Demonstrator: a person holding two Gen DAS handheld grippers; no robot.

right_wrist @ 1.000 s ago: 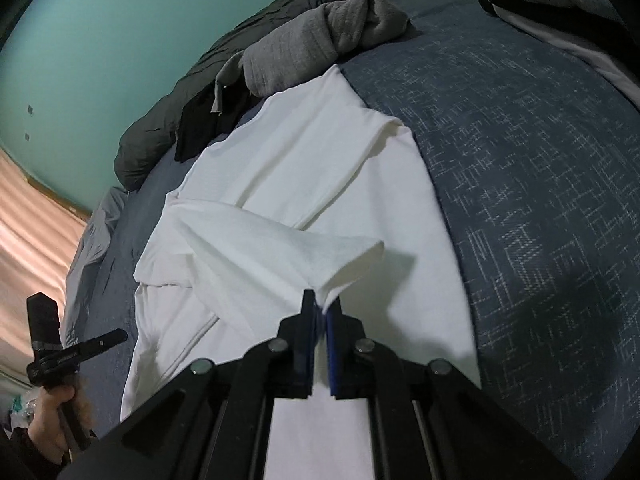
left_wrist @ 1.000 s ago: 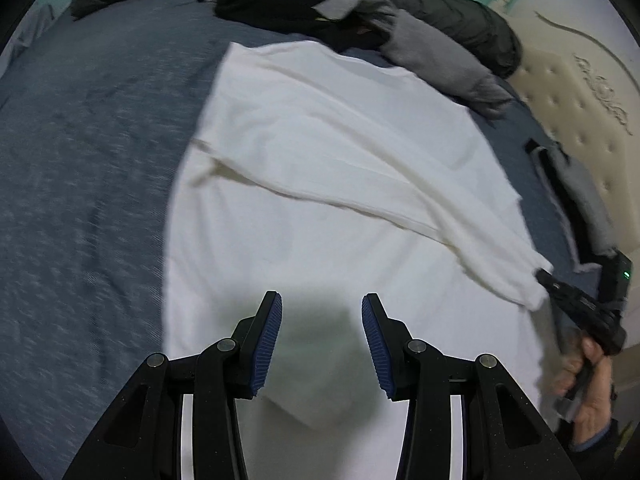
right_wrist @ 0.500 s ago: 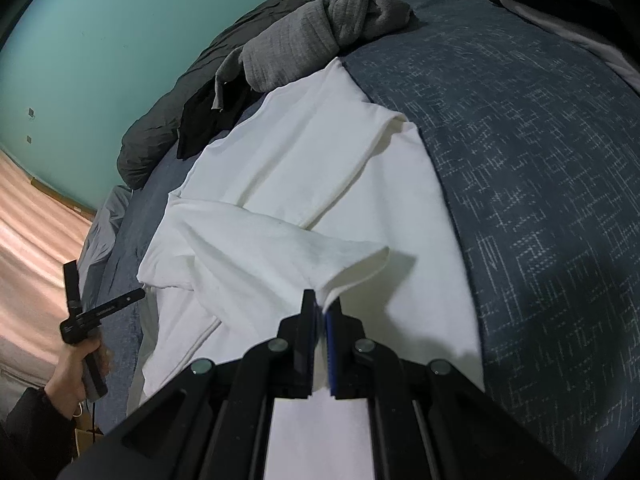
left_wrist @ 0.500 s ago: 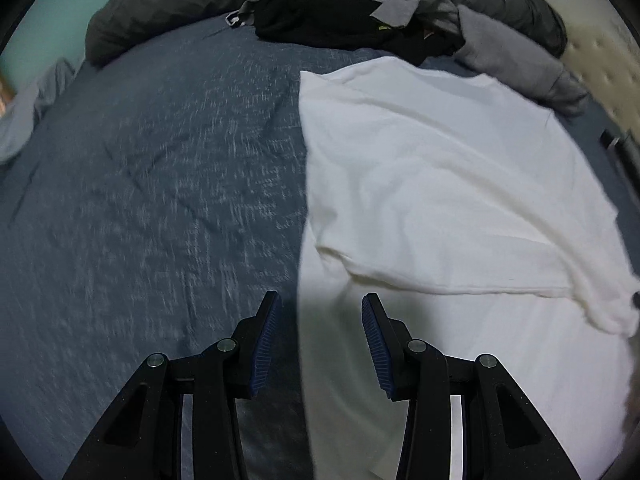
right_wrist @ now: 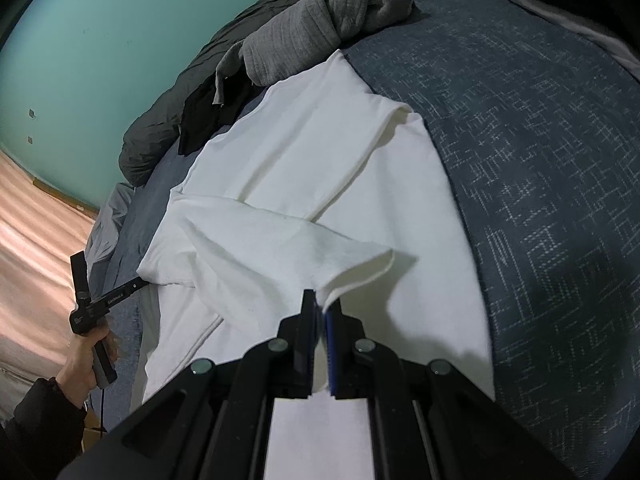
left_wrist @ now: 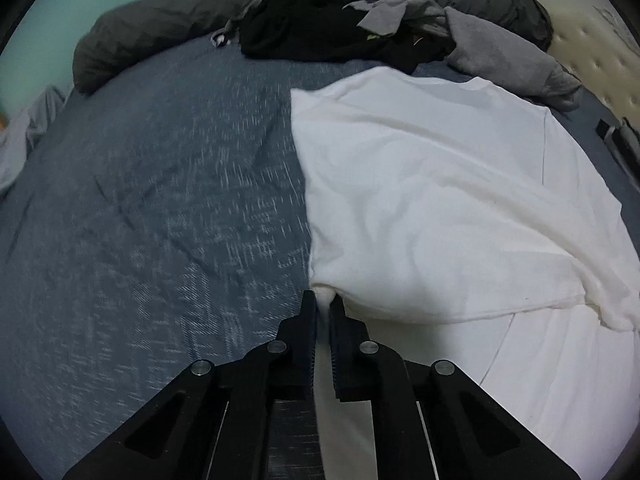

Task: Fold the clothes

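Quick update from the remote seat. Big change in the last sec: left tool (left_wrist: pixel 323 303) was spread wide and hovering over the cloth, then swung out twd the edge, and now it's pressed together w/ a bit of the white shirt (left_wrist: pixel 440 208) pinched at the tips, right on the shirt's left edge where the folded flap begins. Right tool (right_wrist: pixel 321 305) hasn't changed, still clamped on the free corner of that flap and holding it a little off the layer below.

So both tools now have one end each of the same folded edge, which is what I wanted before carrying it anywhere.

Shirt is spread on the blue bed cover (left_wrist: pixel 160 220), w/ one flap already doubled back over the body, so I'd call it partway folded. The pile of dark + grey clothes (left_wrist: pixel 352 36) sits just past the shirt's far end, up against the rolled dark duvet (left_wrist: pixel 160 28).

Next move prob needs both tools lifting together, even height, so the edge stays taut and doesn't sag in the middle. Risk imo: left pinch looks shallow, only a small nub of cloth betw the pads, could slip out once I pull.
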